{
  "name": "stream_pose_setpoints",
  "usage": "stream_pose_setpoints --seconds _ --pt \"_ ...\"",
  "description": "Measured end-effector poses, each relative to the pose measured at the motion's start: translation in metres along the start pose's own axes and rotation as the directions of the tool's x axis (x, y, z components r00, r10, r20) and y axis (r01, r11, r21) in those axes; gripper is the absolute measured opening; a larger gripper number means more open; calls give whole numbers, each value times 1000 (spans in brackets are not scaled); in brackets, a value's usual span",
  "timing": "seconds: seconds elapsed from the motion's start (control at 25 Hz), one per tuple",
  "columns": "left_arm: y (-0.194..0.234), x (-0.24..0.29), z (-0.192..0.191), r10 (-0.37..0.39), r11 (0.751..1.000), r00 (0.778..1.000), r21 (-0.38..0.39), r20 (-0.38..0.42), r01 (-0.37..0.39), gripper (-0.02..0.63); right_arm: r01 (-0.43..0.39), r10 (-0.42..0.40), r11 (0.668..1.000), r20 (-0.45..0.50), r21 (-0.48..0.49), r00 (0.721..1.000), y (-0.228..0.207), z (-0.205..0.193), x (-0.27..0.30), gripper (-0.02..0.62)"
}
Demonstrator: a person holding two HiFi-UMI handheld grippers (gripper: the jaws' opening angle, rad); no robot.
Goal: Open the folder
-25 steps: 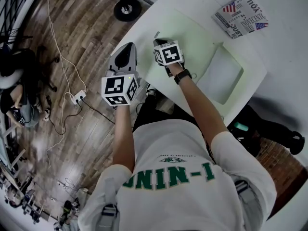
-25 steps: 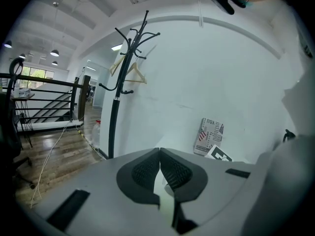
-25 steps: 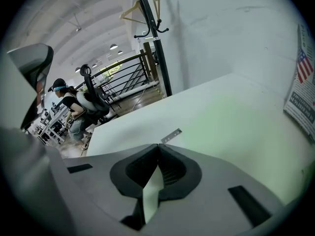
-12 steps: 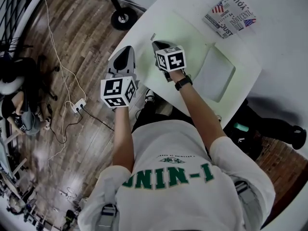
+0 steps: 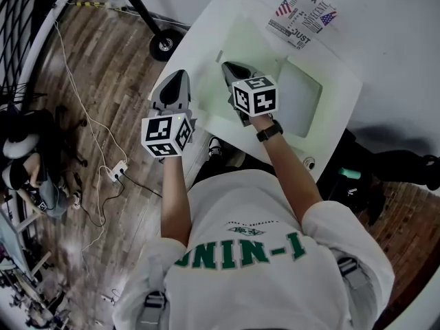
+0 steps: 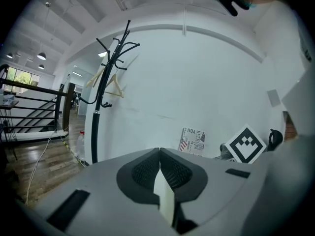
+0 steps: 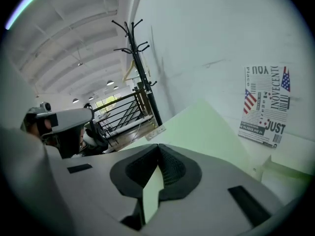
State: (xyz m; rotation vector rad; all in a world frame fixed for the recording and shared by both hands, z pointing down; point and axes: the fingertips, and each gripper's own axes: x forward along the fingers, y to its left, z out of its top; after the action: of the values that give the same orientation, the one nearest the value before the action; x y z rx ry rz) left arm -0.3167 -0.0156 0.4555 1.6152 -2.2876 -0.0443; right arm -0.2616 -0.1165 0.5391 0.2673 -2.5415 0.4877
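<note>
Top-down view of a person [image 5: 254, 253] in a white tee w/ green lettering, standing at the near corner of a white table [image 5: 337, 108] & holding a gripper in each hand.

The folder [image 5: 240, 53], pale green, lies flat on the table, close to that near corner. It shows as two panels side by side: a plain green one toward the table's left edge, and one w/ a whiter inset toward its right corner.

The right gripper [image 5: 225, 64] hangs above the table, over the plain panel, w/ a b/w marker cube on its back and a dark wristwatch [image 5: 269, 130] on the wrist behind it. Its jaws are pressed together at the tips. A pale green strip shows in the slot behind them; can't tell what that is.

The left gripper [image 5: 178, 73] sits at the table's left edge, partly over the wood floor [image 5: 103, 67]. Its jaws are also together tip to tip, w/ a similar pale strip behind.

On the white wall behind the table hangs a printed sheet [image 7: 266, 107] w/ flag graphics. A black coat rack [image 6: 101, 97] stands on the floor just past the table's far-left end. A white power strip [image 5: 118, 170] & cable lie on the floor, left of the table.
</note>
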Motion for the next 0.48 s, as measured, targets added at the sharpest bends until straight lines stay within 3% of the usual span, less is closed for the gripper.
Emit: stream_pose_setpoints --seconds 0.48 --pt "-82 -8 30 -169 982 985 95 30 165 15 93 -105 993 182 74 978 -30 24 -104 17"
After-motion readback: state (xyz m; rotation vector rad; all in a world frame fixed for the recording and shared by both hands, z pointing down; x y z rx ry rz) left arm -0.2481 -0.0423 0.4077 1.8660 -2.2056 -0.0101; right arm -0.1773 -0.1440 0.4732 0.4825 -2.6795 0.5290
